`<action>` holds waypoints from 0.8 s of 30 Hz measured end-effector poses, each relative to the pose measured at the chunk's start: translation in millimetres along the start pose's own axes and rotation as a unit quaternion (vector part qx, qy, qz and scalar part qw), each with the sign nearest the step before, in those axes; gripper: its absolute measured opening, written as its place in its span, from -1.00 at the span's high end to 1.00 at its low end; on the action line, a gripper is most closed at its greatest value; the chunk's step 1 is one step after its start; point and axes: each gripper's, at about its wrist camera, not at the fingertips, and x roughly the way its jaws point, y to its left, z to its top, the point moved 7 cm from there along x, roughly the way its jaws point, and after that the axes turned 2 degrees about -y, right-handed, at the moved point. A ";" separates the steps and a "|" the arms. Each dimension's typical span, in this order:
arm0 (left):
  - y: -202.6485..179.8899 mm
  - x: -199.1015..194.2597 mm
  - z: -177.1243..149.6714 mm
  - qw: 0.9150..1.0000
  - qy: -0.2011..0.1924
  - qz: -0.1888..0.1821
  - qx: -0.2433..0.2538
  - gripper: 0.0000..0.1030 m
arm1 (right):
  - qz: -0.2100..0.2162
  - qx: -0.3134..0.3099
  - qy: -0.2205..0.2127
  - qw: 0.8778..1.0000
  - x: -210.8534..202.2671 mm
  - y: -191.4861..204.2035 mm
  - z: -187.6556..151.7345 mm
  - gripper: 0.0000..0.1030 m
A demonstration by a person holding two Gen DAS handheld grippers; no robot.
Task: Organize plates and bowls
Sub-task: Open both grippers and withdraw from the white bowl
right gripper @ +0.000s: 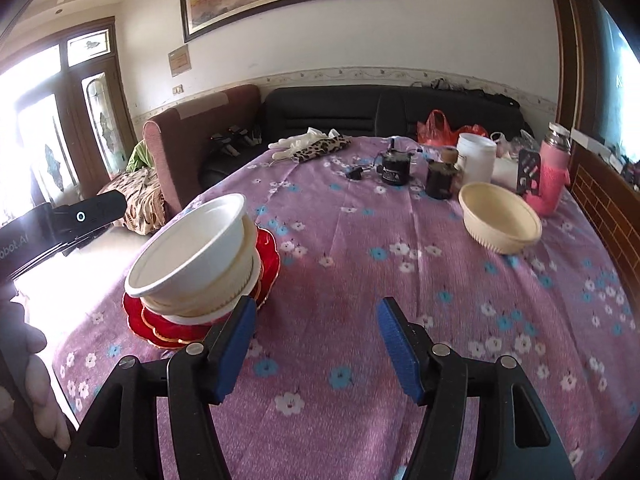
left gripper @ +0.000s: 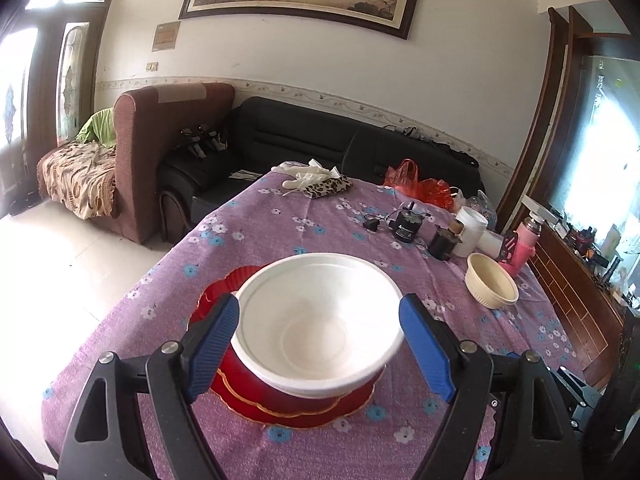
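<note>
Four bowls [right gripper: 188,248], two red plates [right gripper: 269,249].

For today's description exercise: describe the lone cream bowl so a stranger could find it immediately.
Start at the purple flowered tablecloth. Near its far right side, before the pink flask, sits the cream bowl. It stands alone, ribbed outside, unlike the white bowls stacked on red plates.

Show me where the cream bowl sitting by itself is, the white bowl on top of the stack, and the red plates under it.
cream bowl [right gripper: 500,216], right wrist view, inner wall
white bowl [left gripper: 316,320], left wrist view, inside bottom
red plates [right gripper: 269,254], right wrist view, scalloped rim
</note>
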 end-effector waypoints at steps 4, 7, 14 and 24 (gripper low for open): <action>-7.6 -2.8 -5.2 1.000 0.004 -0.002 0.006 -0.59 | 0.001 0.011 0.003 1.000 -5.9 -4.4 -7.7 -0.31; -16.3 -4.8 -8.3 1.000 0.004 -0.007 0.013 -0.59 | 0.001 0.018 0.006 1.000 -8.6 -7.8 -13.6 -0.31; -39.0 -2.6 -19.8 0.999 0.016 -0.024 0.035 -0.61 | -0.002 0.041 0.014 0.999 -9.8 -20.6 -23.9 -0.31; -54.1 9.5 -28.8 0.997 0.038 -0.035 0.050 -0.61 | -0.006 0.067 0.031 0.997 4.7 -37.4 -31.8 -0.32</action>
